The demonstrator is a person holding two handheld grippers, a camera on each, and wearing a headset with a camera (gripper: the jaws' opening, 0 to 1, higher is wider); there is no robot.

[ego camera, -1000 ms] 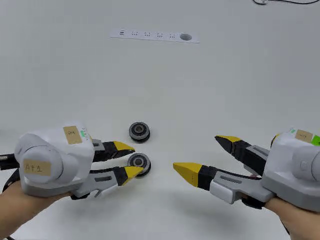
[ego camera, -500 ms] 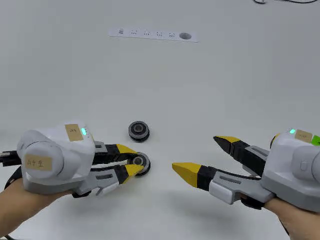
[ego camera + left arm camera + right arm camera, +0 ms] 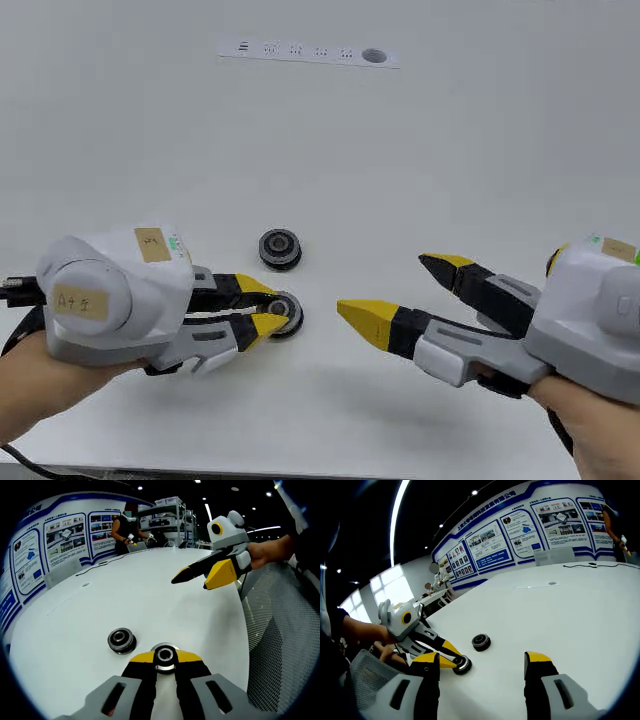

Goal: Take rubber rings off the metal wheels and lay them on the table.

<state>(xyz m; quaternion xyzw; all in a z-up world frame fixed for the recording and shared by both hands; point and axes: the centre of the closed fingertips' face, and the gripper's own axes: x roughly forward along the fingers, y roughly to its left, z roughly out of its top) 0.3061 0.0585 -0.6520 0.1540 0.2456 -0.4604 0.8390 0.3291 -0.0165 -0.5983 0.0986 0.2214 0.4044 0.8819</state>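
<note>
**Left jaws pinching the near wheel, right jaws spread wide**

Head view: your left gripper (image 3: 274, 307) has its yellow tips pressed on either side of the near wheel (image 3: 288, 313), which sits on the white table (image 3: 420, 150). The far wheel (image 3: 280, 248) lies just beyond, apart from it. Your right gripper (image 3: 385, 285) hovers off to the right, jaws spread and holding nothing. A power strip (image 3: 308, 51) lies near the table's far edge.

Left gripper view: you see the pinch head-on, with the near wheel seated between the tips. The far wheel wears its black rubber ring (image 3: 111, 641). A mesh chair back (image 3: 285, 630) stands beside the table.

Right gripper view: your spread jaws frame both wheels. The left gripper's tips cover part of the near wheel, and wall posters (image 3: 485, 545) hang behind
</note>
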